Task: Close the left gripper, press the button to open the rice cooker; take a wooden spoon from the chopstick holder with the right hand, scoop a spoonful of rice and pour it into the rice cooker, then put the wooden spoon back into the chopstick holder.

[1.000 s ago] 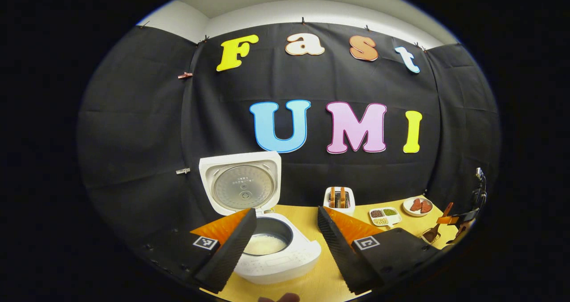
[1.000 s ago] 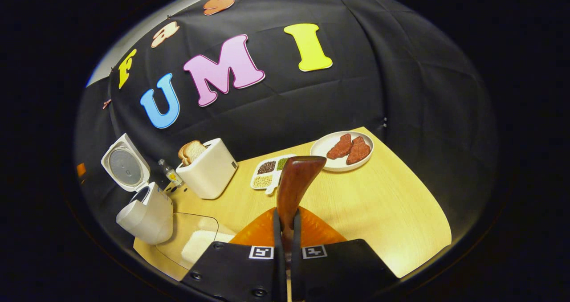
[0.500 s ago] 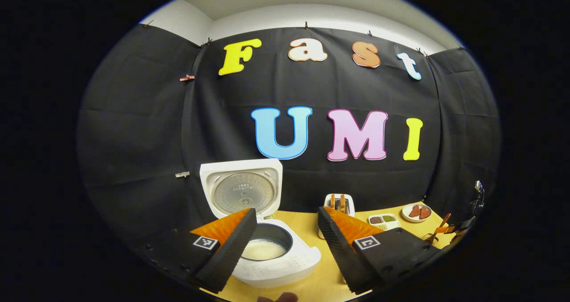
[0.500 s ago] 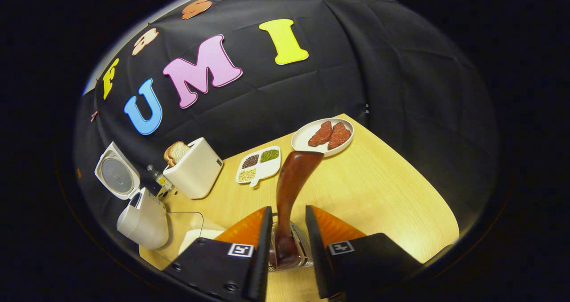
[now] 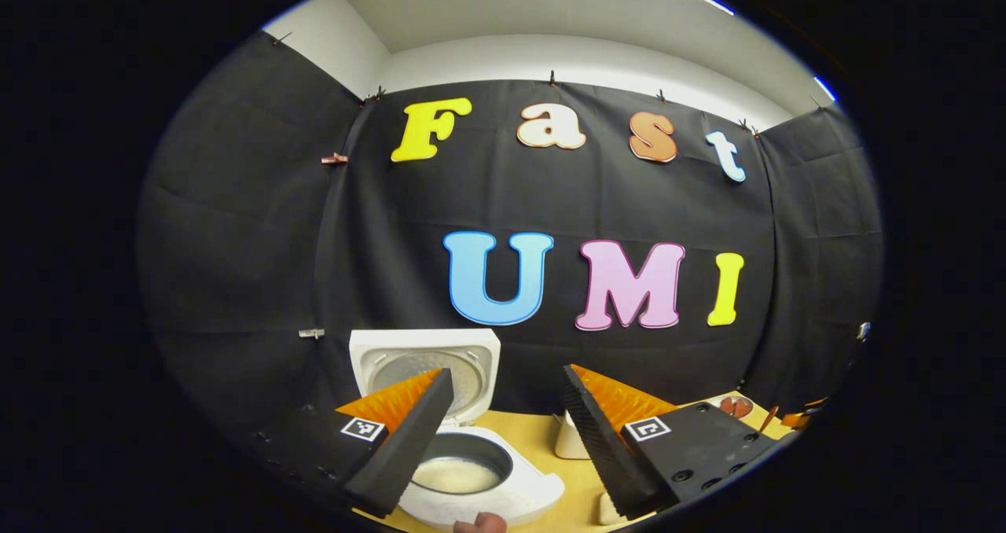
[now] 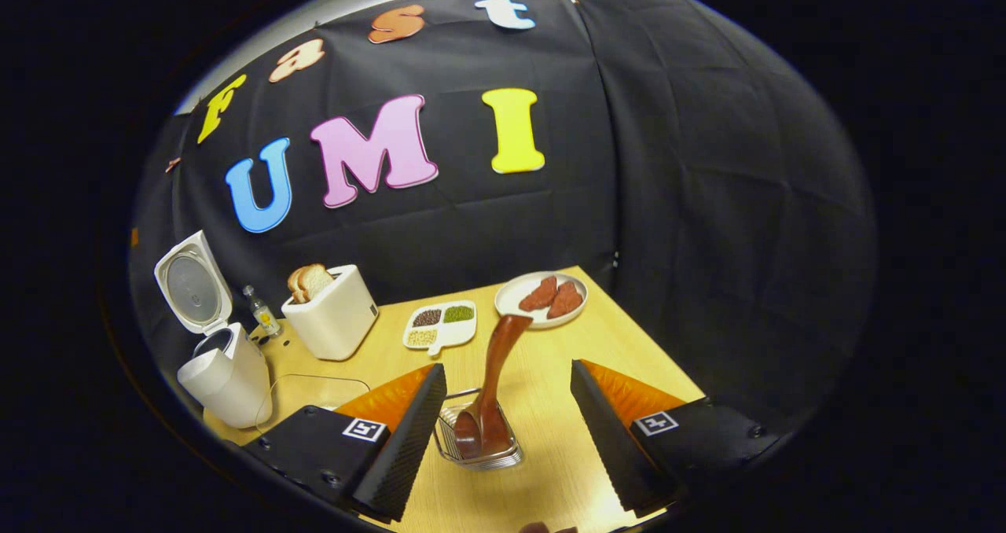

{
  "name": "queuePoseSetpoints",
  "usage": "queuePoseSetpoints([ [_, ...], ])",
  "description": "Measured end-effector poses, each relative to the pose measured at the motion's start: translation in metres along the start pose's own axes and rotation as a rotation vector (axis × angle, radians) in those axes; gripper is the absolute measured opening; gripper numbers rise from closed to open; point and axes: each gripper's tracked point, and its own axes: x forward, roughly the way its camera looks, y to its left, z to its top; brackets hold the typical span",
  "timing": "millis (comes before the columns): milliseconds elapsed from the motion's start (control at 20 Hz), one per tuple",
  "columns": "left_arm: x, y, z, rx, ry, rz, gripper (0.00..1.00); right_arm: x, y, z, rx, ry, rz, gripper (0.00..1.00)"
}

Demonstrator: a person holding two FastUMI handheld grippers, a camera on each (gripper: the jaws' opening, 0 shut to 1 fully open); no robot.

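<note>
Hovering above the opened rice cooker point(image 5: 479, 482) in the left gripper view, left gripper point(image 5: 499, 439) with fingers spread wide and holding nothing; lid tipped up against the booth wall, pale rice lying in the inner pot below, a fingertip point(image 5: 481, 523) edging in at the bottom. Judged from this: button step done, cooker loaded, nothing further asked of this side. Turning to the right gripper view: right gripper point(image 6: 507, 431) likewise parted, both black fingers standing clear of the wooden spoon point(image 6: 493, 384), which sits back in the wire chopstick holder point(image 6: 479, 442) on the yellow table point(image 6: 629, 344), between the two fingers but touching neither. Spoon bowl down inside the basket, handle rising out of it and leaning away from the camera toward the plate of red slices point(image 6: 542, 299); long axis near upright, tilted to the far right. Farther left: a divided dish of grains point(image 6: 440, 325), a white toaster point(image 6: 330, 317) with bread, a clear container point(image 6: 314, 395) beside the cooker. Last step seemingly complete; next move, if any, calling only for a straight retreat, without brushing the leaning handle or tipping the light basket.
</note>
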Motion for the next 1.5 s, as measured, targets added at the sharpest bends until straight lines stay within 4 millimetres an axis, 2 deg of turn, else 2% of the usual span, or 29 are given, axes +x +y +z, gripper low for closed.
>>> queuePoseSetpoints([
  [250, 0.047, 0.026, 0.035, 0.064, -0.123, 0.028, 0.95, -0.045, 0.062, 0.071, -0.072, -0.156, 0.082, 0.98],
  [400, 0.081, 0.046, 0.035, 0.019, -0.128, 0.058, 0.95, -0.070, 0.098, 0.107, -0.095, -0.240, 0.130, 0.98],
  [550, 0.118, 0.064, 0.027, -0.005, -0.111, 0.088, 0.95, -0.090, 0.127, 0.124, -0.122, -0.288, 0.164, 0.98],
  [650, 0.142, 0.074, 0.021, 0.005, -0.103, 0.096, 0.95, -0.099, 0.139, 0.124, -0.157, -0.298, 0.170, 0.98],
  [800, 0.180, 0.090, 0.006, 0.028, -0.074, 0.113, 0.95, -0.107, 0.151, 0.113, -0.193, -0.280, 0.166, 0.99],
  [1050, 0.224, 0.116, -0.025, 0.001, -0.017, 0.143, 0.94, -0.118, 0.156, 0.102, -0.181, -0.264, 0.113, 0.98],
  [1200, 0.244, 0.130, -0.037, 0.004, 0.000, 0.156, 0.94, -0.124, 0.150, 0.097, -0.180, -0.261, 0.063, 0.98],
  [1350, 0.258, 0.135, -0.055, 0.026, 0.057, 0.159, 0.94, -0.127, 0.145, 0.091, -0.158, -0.250, 0.022, 0.98],
  [1450, 0.259, 0.137, -0.074, 0.051, 0.129, 0.176, 0.94, -0.126, 0.146, 0.088, -0.144, -0.237, 0.017, 0.98],
  [1500, 0.257, 0.137, -0.068, 0.047, 0.114, 0.173, 0.96, -0.125, 0.149, 0.087, -0.146, -0.233, 0.023, 0.98],
])
